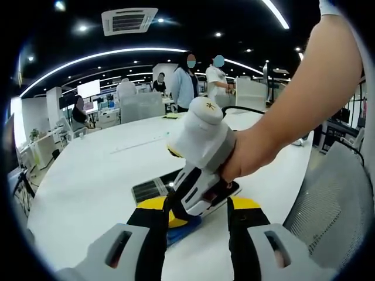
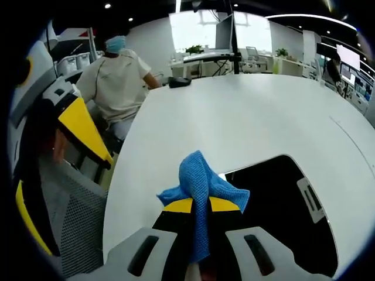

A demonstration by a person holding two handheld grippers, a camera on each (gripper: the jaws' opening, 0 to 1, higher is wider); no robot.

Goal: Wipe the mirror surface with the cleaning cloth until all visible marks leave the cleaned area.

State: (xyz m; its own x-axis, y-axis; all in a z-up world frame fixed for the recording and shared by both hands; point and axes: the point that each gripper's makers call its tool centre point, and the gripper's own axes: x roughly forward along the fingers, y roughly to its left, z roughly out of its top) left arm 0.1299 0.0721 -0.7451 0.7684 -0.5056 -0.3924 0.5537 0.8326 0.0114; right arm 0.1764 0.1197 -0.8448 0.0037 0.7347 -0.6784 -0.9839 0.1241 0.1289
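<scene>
The mirror [image 2: 281, 205] lies flat and dark on the white table [image 2: 246, 117]; it also shows as a dark slab [image 1: 153, 186] ahead of my left jaws. My right gripper [image 2: 200, 206] is shut on the blue cleaning cloth [image 2: 199, 178], which bunches up above its yellow tips at the mirror's near-left corner. In the left gripper view a hand holds the right gripper [image 1: 183, 215] tip-down on the mirror, blue cloth [image 1: 180, 232] under it. My left gripper [image 1: 200, 205] stands open, jaws wide apart just short of the mirror, holding nothing.
A grey mesh chair [image 1: 334, 199] stands at the table's edge. A person in a blue cap [image 2: 117, 76] sits at the far side near a black object [image 2: 180, 82]. Several people [image 1: 187, 82] stand beyond the table. A black cable [image 1: 246, 109] lies on it.
</scene>
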